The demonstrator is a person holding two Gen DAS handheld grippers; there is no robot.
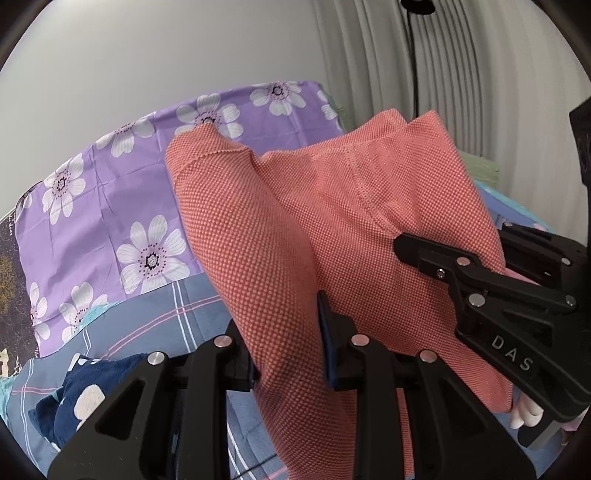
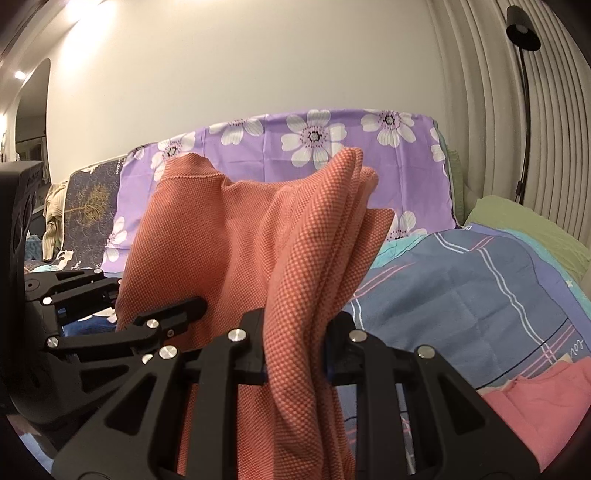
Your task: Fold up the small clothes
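Note:
An orange knit garment hangs bunched in the air above the bed, held by both grippers. My left gripper is shut on one edge of it, and the cloth drapes down between its fingers. My right gripper is shut on another edge of the same garment. The right gripper also shows at the right of the left wrist view. The left gripper shows at the left of the right wrist view. The two grippers are close together.
A blue plaid sheet covers the bed. A purple floral cloth drapes the backrest. A navy floral garment lies at lower left. A pink garment lies at lower right. A green pillow and a floor lamp stand at the right.

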